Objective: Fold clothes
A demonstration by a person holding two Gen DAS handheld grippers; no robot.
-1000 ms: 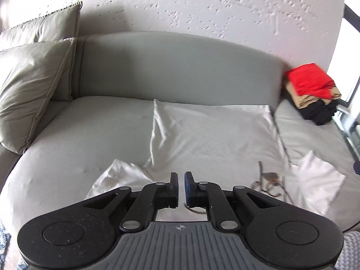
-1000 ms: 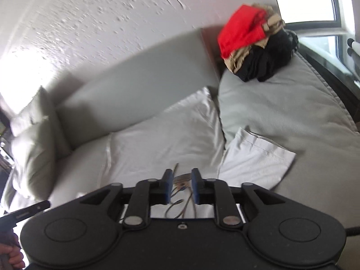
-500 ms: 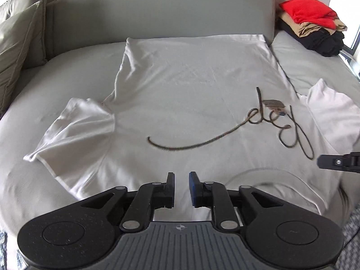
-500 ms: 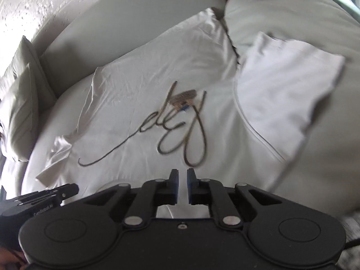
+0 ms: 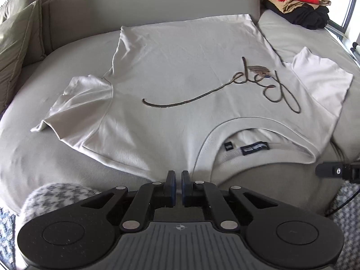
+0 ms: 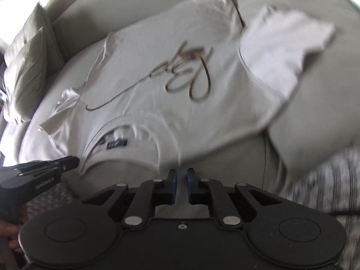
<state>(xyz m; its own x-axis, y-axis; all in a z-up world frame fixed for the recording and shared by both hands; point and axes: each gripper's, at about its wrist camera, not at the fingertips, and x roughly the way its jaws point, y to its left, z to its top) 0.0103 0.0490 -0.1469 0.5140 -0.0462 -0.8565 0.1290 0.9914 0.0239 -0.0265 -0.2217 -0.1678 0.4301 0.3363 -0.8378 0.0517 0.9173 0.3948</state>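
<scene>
I see the white short-sleeved cotton T-shirt [image 5: 180, 72] lying flat and unfolded on the grey sofa [image 5: 56, 168], so every fold remains, while my left gripper [image 5: 176, 175] and right gripper [image 6: 181, 175], both nearly closed and empty, hover just before its collar.

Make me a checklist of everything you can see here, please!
Surface: grey sofa.
Job's things: white T-shirt spread flat, collar nearest, script print on the chest.
Clutter: stack of clothes, red on top, at the far end.
Grippers: left gripper shut, empty; right gripper nearly shut, nothing between the pads; both short of the collar.
Cables: dark cable by the sofa's edge.
Surroundings: cushions, patterned rug.
</scene>
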